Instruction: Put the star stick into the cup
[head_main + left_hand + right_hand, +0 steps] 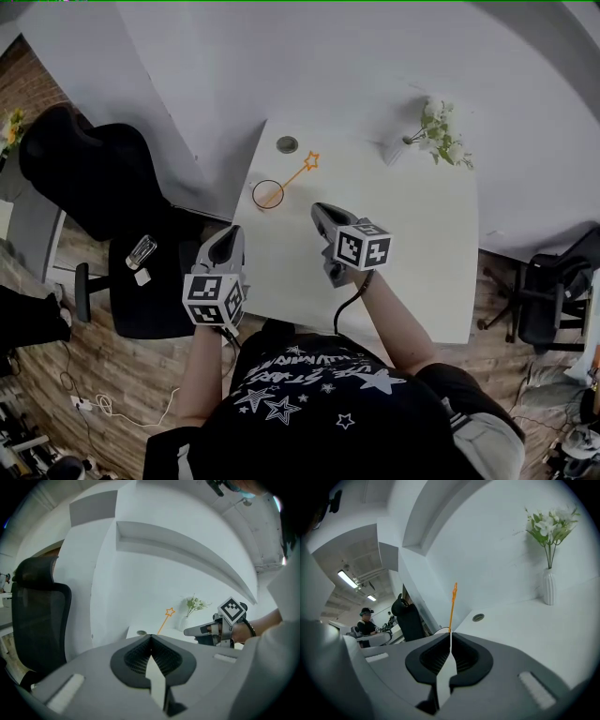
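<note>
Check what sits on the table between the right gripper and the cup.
Nothing: in the head view the stretch of white table between the right gripper and the cup is bare. The star stick already leans in the cup.

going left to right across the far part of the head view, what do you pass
black chair → cup → star tip of the star stick → vase of flowers; the round table grommet is left out, since it overlaps the cup's span.
</note>
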Tool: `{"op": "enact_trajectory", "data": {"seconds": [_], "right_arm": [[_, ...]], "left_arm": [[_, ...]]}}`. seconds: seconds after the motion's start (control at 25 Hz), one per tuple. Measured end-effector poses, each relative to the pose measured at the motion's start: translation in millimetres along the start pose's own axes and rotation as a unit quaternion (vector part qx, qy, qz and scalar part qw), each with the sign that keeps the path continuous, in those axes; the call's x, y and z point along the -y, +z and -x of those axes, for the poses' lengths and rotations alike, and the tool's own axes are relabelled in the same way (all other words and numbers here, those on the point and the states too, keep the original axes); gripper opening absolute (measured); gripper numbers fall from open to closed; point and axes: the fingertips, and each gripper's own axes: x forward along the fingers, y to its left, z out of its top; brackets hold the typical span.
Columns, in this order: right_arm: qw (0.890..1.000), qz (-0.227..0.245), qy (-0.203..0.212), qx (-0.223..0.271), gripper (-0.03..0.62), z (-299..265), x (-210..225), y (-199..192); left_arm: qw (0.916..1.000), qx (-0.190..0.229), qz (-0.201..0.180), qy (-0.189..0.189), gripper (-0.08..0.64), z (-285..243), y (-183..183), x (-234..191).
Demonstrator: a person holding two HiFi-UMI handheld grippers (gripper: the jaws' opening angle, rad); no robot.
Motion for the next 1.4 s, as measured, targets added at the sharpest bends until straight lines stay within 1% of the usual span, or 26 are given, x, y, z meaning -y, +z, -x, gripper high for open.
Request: {"op": "enact_trajectory", "data": {"seconds": [0.04, 0.16, 0.32, 0.44, 1.0, 1.4], "right_arm": [[1.0, 0.001, 0.002, 0.001, 0.017, 6.0, -0.7, -1.0], [1.0, 0.006, 0.004, 0.004, 0.014, 25.3, -0.4, -3.5], [1.0, 0.017, -0.017, 0.011, 0.014, 50.8, 6.5, -7.7], [1.0, 0.021, -0.02, 0.01, 0.014, 69.1, 7.4, -15.6], [0.999, 0.037, 0.005, 0.006, 0.014, 159.5, -9.7, -62.6], [0.997, 0.071, 0.021, 0.01, 0.014, 205.9, -25.4, -80.9]], "left_arm": [[1.0, 0.001, -0.001, -0.001, 0.003, 2.8, -0.7, 4.6], [1.0, 0.005, -0.004, -0.003, 0.003, 9.6, -2.0, 19.8], [0.9999, 0.012, -0.008, -0.004, 0.003, 20.8, -2.8, 37.4], [0.9999, 0.011, -0.011, -0.004, 0.003, 31.4, -6.4, 50.5], [0.9997, 0.007, -0.022, -0.007, 0.003, 88.7, -28.1, 108.6], [0.9994, 0.002, -0.03, -0.019, 0.003, 115.4, -43.7, 149.2]]}}
